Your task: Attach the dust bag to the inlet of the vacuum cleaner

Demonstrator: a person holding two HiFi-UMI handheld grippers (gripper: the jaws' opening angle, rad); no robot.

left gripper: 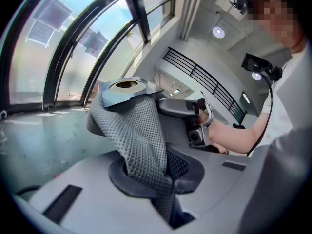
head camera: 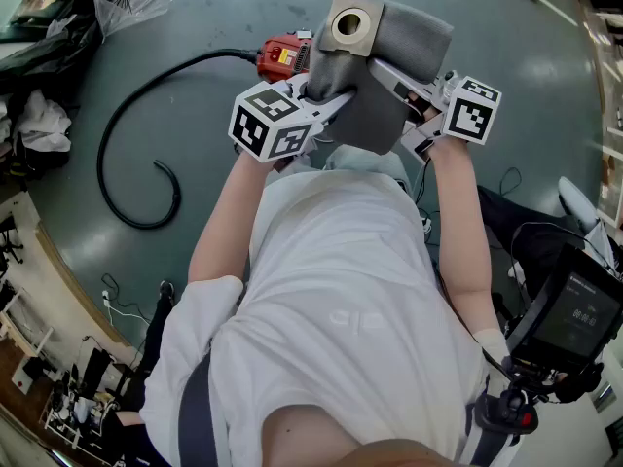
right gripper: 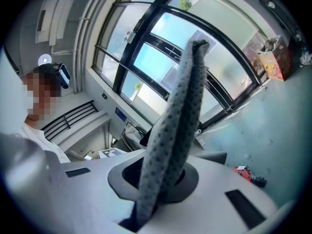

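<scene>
Both grippers are pinched on the grey dust bag [head camera: 419,37], held aloft at twelve o'clock. The left gripper [head camera: 329,93] bites its fabric from seven o'clock, the right gripper [head camera: 389,74] from four. Its cardboard collar [head camera: 348,25] faces up. On the floor [head camera: 224,8], at the bag's nine o'clock, lies the red vacuum cleaner [head camera: 284,56], its black hose [head camera: 100,163] curling toward eight.

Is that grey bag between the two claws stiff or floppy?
Probably floppy: the dust bag is grey mesh cloth that folds and bunches where the left claw and right claw pinch it. Its flat collar with the round hole holds its shape, so likely stiff. Seemingly light: two small pinches hold it up.
</scene>
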